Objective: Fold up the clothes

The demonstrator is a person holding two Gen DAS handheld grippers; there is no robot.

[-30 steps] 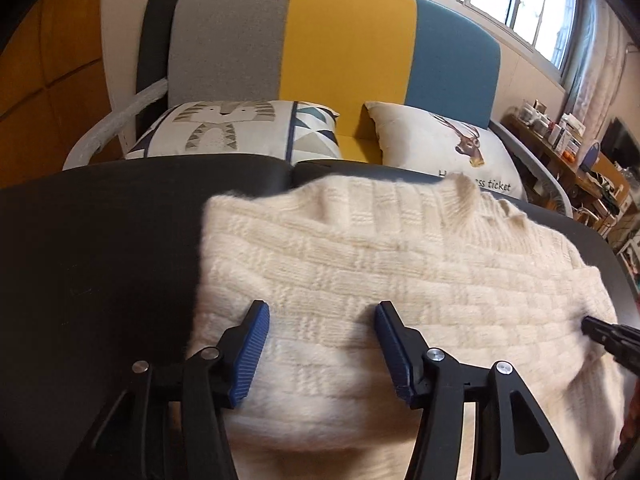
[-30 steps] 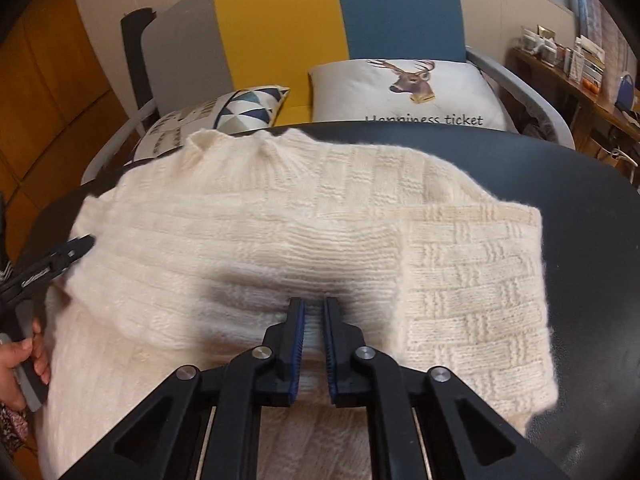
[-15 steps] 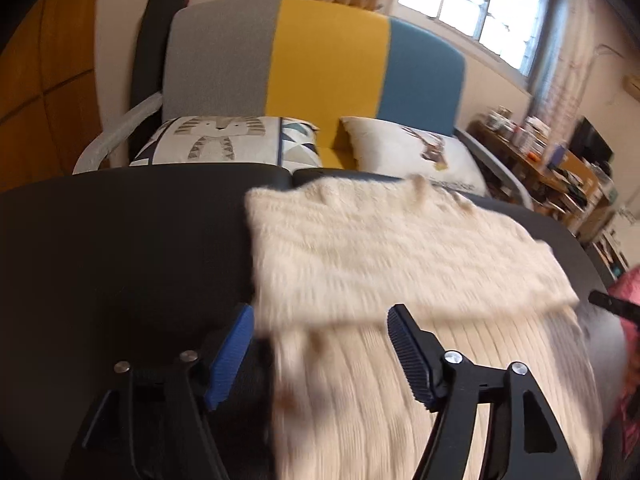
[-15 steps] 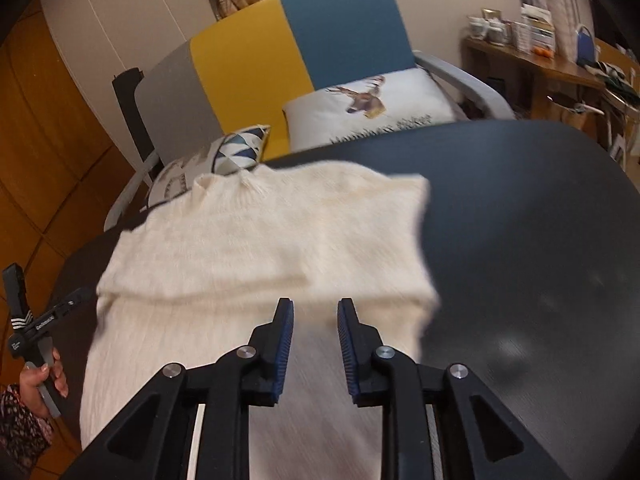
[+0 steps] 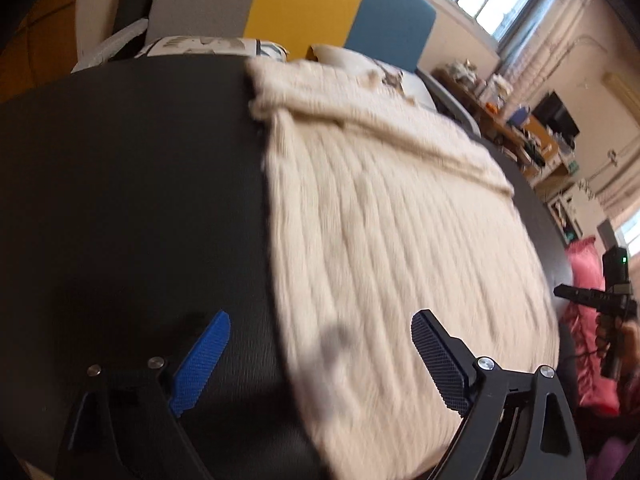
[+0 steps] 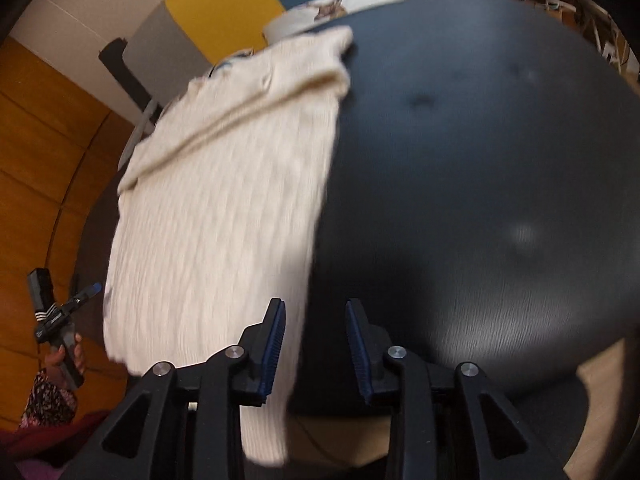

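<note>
A cream knitted sweater (image 5: 384, 232) lies flat on the round black table (image 5: 132, 200), its upper part folded back into a thick band (image 5: 360, 112) at the far end. My left gripper (image 5: 320, 356) hovers over the sweater's near left edge; its jaws are opening wide and grip nothing. In the right wrist view the sweater (image 6: 224, 216) covers the left of the table (image 6: 480, 184) and its near hem hangs over the table's rim. My right gripper (image 6: 316, 344) is above the sweater's near right edge; its jaws are opening, and no cloth is pinched between them.
A sofa (image 5: 304, 4) in grey, yellow and blue with printed cushions stands behind the table. A cluttered sideboard (image 5: 512, 120) runs along the right wall under the windows. Each gripper shows at the edge of the other's view, held in a hand (image 6: 64, 352). Pink fabric (image 5: 588, 320) lies at the right.
Both grippers have let go of the folded-over part and pulled back to the sweater's near end, moving apart to its two sides. Both have opened wider.
</note>
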